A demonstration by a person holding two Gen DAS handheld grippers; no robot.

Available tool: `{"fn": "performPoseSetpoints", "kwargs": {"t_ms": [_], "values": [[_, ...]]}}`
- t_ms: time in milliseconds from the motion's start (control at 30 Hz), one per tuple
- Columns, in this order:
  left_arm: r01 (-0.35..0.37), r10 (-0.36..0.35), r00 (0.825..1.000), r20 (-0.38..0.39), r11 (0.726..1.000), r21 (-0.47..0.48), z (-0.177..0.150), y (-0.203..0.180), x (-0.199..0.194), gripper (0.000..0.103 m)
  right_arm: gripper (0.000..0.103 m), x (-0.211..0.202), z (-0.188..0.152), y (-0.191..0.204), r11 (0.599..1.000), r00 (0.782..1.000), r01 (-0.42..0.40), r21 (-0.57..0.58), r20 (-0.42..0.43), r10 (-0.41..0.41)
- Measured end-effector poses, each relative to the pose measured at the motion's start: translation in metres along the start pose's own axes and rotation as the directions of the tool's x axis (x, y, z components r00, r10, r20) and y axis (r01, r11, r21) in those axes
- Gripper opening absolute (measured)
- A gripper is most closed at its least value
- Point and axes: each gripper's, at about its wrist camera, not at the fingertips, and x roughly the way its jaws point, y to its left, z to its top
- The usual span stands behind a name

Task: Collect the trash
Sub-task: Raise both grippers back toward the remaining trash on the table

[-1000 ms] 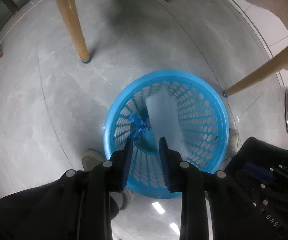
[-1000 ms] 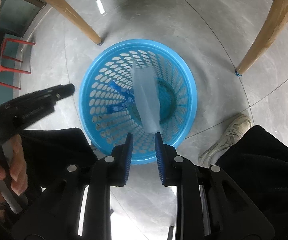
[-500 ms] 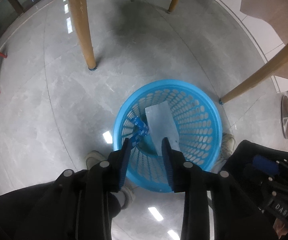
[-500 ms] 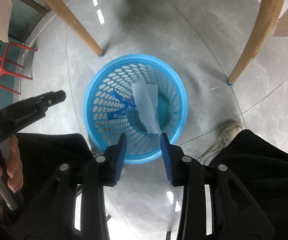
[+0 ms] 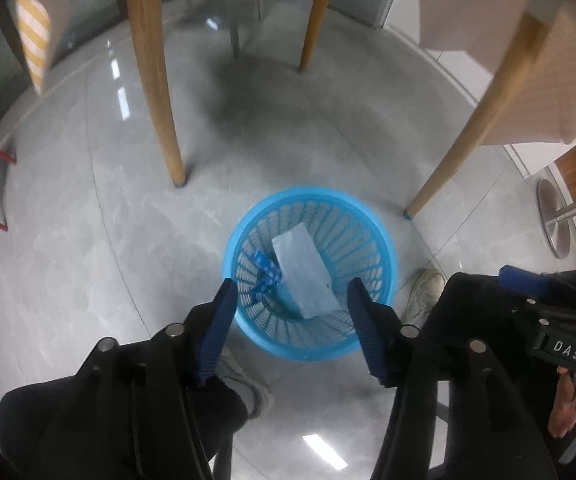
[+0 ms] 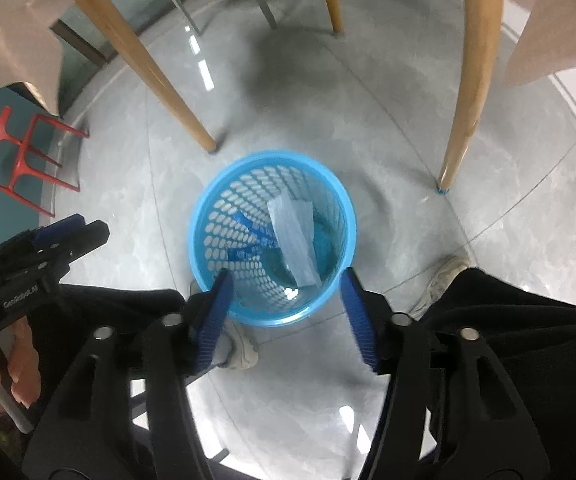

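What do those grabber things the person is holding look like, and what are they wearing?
Each grabber is black with silver round bolts and two flat blue ribbed fingers. The left gripper and right gripper match. White lettering marks their bodies, one reading DAS. The person wears black clothes and pale sneakers.

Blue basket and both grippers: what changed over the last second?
Both grippers rose away from the blue basket, which looks smaller now. The left gripper and right gripper have their jaws opening, nothing between them. The pale sheet slid deeper inside. The basket, blue wrapper and table legs stayed put.
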Motion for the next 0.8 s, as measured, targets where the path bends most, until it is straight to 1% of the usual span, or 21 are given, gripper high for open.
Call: {"fn": "performPoseSetpoints", "kwargs": {"t_ms": [100,167,267,400,467,533,600,733,800], "values": [[-0.024,0.022,0.998,0.053,0.999,0.036,-0.008,-0.007,-0.026,0.062,0.059,-0.019,-0.005,-0.001,1.000,1.000,0.003,0.005,0.029,-0.003],[-0.035,0.031,0.996,0.081,0.998,0.044,-0.012,-0.009,-0.041,0.063,0.060,-0.032,-0.009,-0.003,1.000,0.999,-0.005,0.008,0.053,0.005],[-0.024,0.018,0.993,0.113,0.998,0.055,-0.015,-0.012,-0.063,0.066,0.068,-0.061,-0.016,-0.002,1.000,0.993,-0.001,-0.010,0.117,0.002],[-0.014,0.003,0.984,0.181,0.998,0.058,-0.016,-0.016,-0.097,0.071,0.071,-0.096,-0.028,-0.002,0.999,0.985,-0.002,-0.035,0.173,0.008],[-0.006,-0.008,0.977,0.214,0.998,0.063,-0.016,-0.018,-0.114,0.072,0.074,-0.116,-0.032,-0.003,0.999,0.978,-0.002,-0.045,0.208,0.011],[-0.003,-0.017,0.966,0.258,0.997,0.076,-0.017,-0.023,-0.134,0.074,0.075,-0.136,-0.036,-0.004,0.999,0.969,0.004,-0.052,0.247,0.009],[-0.004,-0.021,0.956,0.292,0.996,0.085,-0.016,-0.027,-0.150,0.074,0.078,-0.160,-0.036,-0.003,0.998,0.955,0.017,-0.058,0.296,0.001],[-0.008,-0.029,0.932,0.362,0.995,0.099,-0.015,-0.034,-0.181,0.077,0.079,-0.195,-0.031,0.001,0.997,0.932,0.018,-0.071,0.362,0.009],[-0.007,-0.034,0.919,0.392,0.995,0.103,-0.015,-0.035,-0.195,0.078,0.082,-0.211,-0.029,0.006,0.996,0.918,0.025,-0.084,0.395,0.010]]}}
